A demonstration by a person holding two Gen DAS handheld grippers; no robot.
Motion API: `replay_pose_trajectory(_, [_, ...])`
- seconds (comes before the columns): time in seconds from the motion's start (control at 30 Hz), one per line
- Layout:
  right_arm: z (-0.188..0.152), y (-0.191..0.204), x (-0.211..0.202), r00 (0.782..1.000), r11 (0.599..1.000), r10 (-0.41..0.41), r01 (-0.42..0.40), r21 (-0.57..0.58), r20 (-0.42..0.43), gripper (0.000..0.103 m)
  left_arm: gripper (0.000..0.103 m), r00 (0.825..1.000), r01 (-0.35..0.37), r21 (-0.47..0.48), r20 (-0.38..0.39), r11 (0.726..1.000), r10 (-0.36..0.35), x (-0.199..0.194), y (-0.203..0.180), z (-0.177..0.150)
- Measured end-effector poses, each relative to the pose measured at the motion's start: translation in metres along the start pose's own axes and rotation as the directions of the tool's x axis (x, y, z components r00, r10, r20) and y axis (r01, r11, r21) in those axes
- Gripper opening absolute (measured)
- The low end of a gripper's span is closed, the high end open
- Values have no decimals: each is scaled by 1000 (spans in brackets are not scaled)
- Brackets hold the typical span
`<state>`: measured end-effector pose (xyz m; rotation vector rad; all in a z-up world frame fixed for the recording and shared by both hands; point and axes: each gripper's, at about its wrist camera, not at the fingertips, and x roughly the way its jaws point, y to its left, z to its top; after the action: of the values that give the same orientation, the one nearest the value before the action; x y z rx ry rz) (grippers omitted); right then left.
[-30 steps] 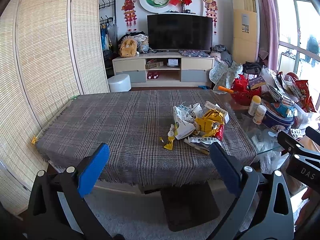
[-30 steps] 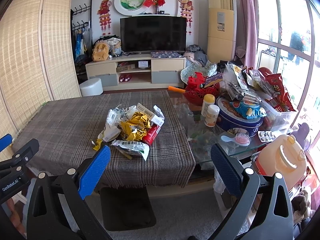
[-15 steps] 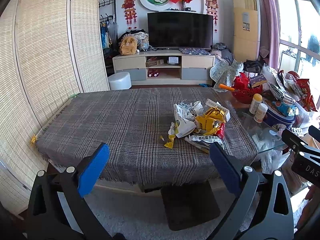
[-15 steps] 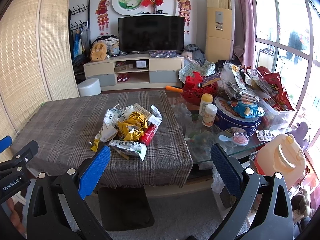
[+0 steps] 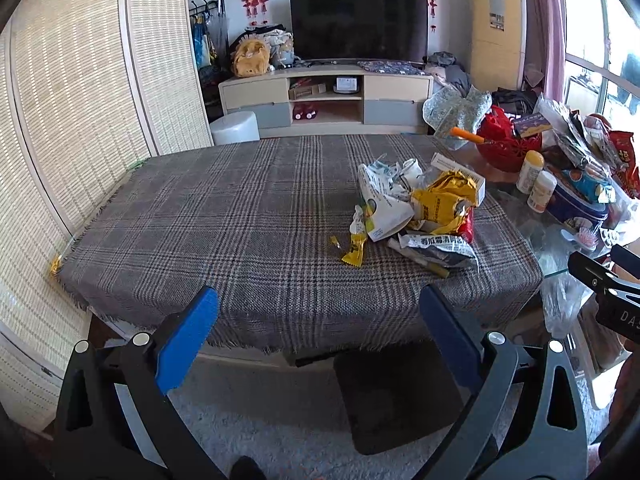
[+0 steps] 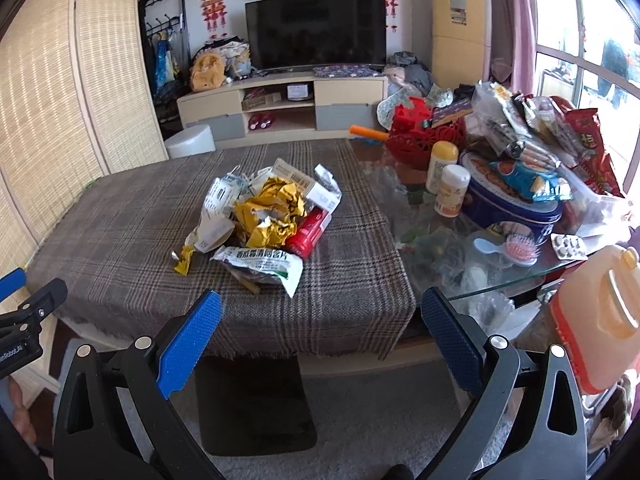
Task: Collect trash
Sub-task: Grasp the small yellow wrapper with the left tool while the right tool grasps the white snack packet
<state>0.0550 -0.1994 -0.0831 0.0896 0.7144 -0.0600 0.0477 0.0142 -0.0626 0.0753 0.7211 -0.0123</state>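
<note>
At the bottom of each wrist view, the left gripper (image 5: 318,320) and right gripper (image 6: 320,320) are spread wide and empty, short of the near table edge. Beyond them on the plaid tablecloth (image 5: 240,216) lies the trash pile (image 6: 266,220): right of centre in the left view, just left of centre in the right. A small yellow wrapper (image 5: 354,248) lies just beside the pile.

Both my grippers up, jaws wide, nothing held.

Left gripper (image 5: 318,330) level, blue pads (image 5: 186,340) spread far apart, empty gap between. Right gripper (image 6: 320,332) same pose, pads (image 6: 188,342) splayed. Each one's black tip shows at the near edge of the other's view.
</note>
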Motion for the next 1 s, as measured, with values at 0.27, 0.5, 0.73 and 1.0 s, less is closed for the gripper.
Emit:
replay_pose_trajectory(0.27, [-16, 19, 60, 992, 993, 47, -59, -106, -114, 100, 95, 986, 54, 62, -164, 997, -43, 66, -2, 3])
replay_pose_trajectory(0.5, [-19, 26, 104, 977, 985, 121, -140, -101, -173, 81, 90, 975, 78, 70, -213, 995, -61, 111, -1, 32])
replay_pose_trajectory(0.73, [-5, 47, 138, 973, 966, 125, -165, -202, -193, 67, 64, 951, 119, 52, -293, 991, -99, 158, -6, 54])
replay_pose_trajectory(1.0, [11, 72, 161, 971, 945, 138, -188, -266, -198, 47, 64, 926, 164, 29, -350, 986, -144, 196, -10, 60])
